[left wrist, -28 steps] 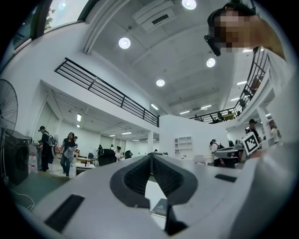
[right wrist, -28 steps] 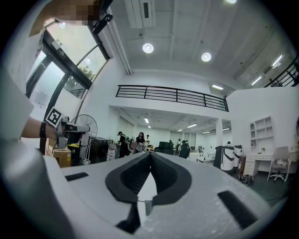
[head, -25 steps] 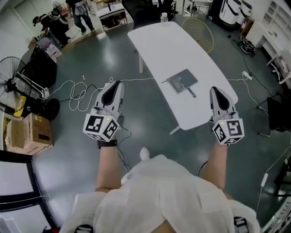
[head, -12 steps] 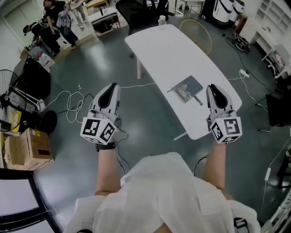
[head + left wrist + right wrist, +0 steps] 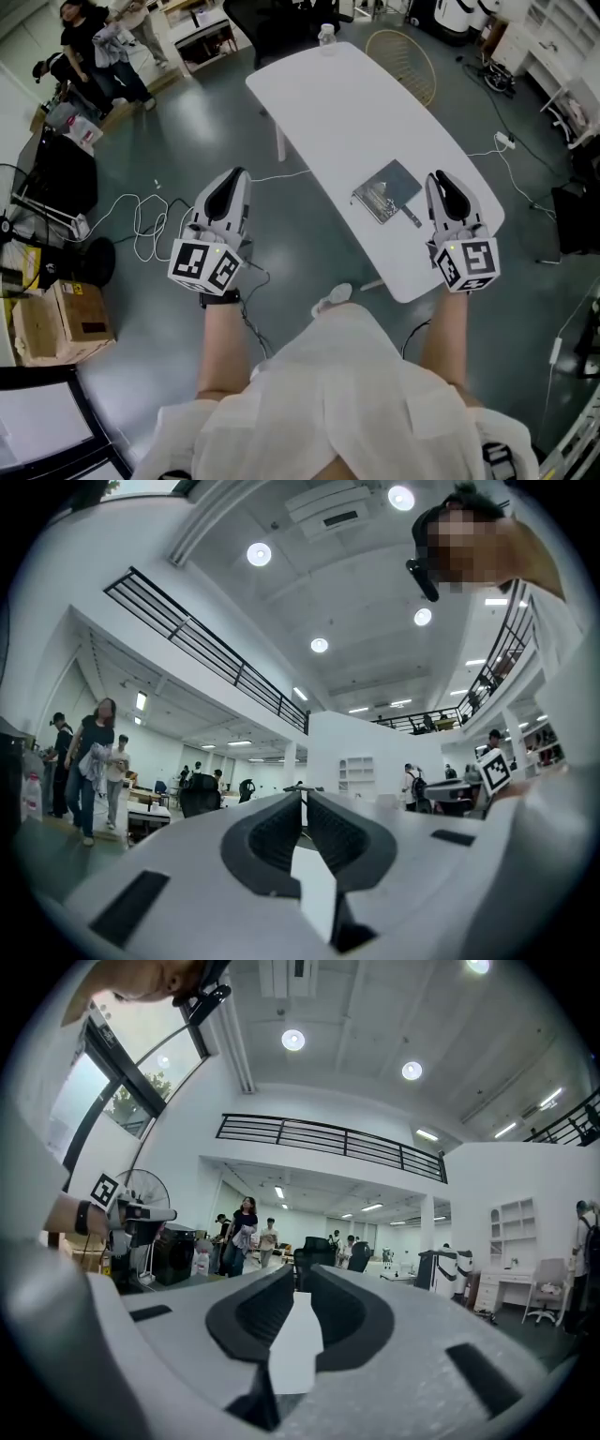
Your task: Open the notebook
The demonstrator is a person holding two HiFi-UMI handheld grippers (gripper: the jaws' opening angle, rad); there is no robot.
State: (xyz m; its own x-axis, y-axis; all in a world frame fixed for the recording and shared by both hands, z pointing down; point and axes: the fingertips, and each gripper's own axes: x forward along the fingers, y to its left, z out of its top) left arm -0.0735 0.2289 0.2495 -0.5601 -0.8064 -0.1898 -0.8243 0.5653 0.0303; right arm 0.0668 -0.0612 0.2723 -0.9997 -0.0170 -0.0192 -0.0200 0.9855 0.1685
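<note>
A grey closed notebook lies near the near end of a white table, with a dark pen beside it. My right gripper hovers level over the table's near right corner, just right of the notebook and not touching it. Its jaws have just been opening and stand open with nothing between them. My left gripper is held over the floor, left of the table. In the left gripper view its jaws are shut and empty.
A water bottle stands at the table's far end, with a wire chair behind it. White cables trail over the floor on the left, near a cardboard box. People stand at the far left.
The person has stepped forward; the table and notebook have come nearer. The right gripper now sits beside the notebook over the table corner. The left gripper stays over the floor.
</note>
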